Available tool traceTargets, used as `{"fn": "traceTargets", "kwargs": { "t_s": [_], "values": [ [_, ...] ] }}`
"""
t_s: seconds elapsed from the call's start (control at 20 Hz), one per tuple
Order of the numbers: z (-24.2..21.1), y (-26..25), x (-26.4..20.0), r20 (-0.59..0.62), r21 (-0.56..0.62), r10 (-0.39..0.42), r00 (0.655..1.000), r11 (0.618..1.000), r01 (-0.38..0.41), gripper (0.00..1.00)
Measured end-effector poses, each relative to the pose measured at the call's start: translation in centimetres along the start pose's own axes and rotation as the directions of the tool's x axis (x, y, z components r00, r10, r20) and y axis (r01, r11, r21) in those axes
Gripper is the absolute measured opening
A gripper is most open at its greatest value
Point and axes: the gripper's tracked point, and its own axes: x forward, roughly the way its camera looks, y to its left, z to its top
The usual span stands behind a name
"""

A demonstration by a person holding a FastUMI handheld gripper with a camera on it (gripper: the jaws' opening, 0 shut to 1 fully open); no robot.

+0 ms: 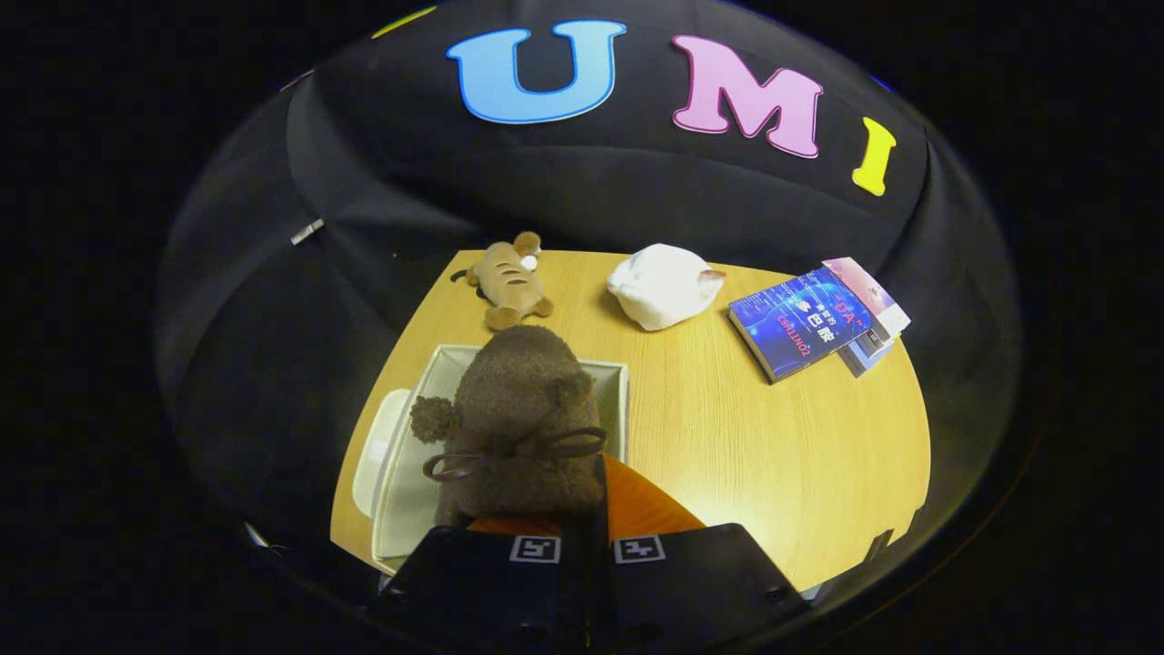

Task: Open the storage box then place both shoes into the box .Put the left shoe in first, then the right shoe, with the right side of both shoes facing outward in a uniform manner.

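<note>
Holding a brown fuzzy shoe (518, 414) above the storage box (615, 400), the gripper (587, 549) has its two fingers drawn nearly together, and an orange part of the shoe shows squeezed between them just ahead of the square markers on the fingers. The shoe carries a brown bow and small pom-poms, and it covers much of the box's open interior; whether it touches the box floor cannot be told. The box is pale grey-white and stands at the near left part of the wooden surface (773, 455), with a white lid (375, 446) lying just beside its left wall. Beyond the box lies a tan plush toy (509, 284), and to its right a white bundled object (664, 287). Farther right, a blue book (798, 323) rests on other books (875, 314); its cover bears printed writing, partly in Chinese characters, too small and inverted to be read reliably. No brand marking is legible on the shoe or box.
</note>
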Motion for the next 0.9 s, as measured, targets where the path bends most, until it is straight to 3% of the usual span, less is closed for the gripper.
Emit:
{"fn": "traceTargets", "kwargs": {
  "t_s": [0.15, 0.35, 0.65, 0.75, 0.85, 0.9],
  "values": [
    [-1.8, 0.2, 2.4, -0.035, -0.076, -0.086, 0.996, 0.994, 0.083, 0.07],
    [-4.3, -0.5, 4.6, -0.105, -0.084, -0.174, 0.979, 0.983, 0.165, 0.07],
    [-6.1, 0.7, 5.0, -0.127, -0.141, -0.199, 0.972, 0.973, 0.181, 0.15],
    [-6.9, 1.1, 5.1, -0.134, -0.167, -0.181, 0.974, 0.973, 0.158, 0.31],
    [-7.0, 2.1, 4.9, -0.124, -0.172, -0.135, 0.983, 0.979, 0.113, 0.4],
    [-6.9, 2.6, 4.6, -0.12, -0.169, -0.115, 0.986, 0.981, 0.094, 0.54]
  ]
}}
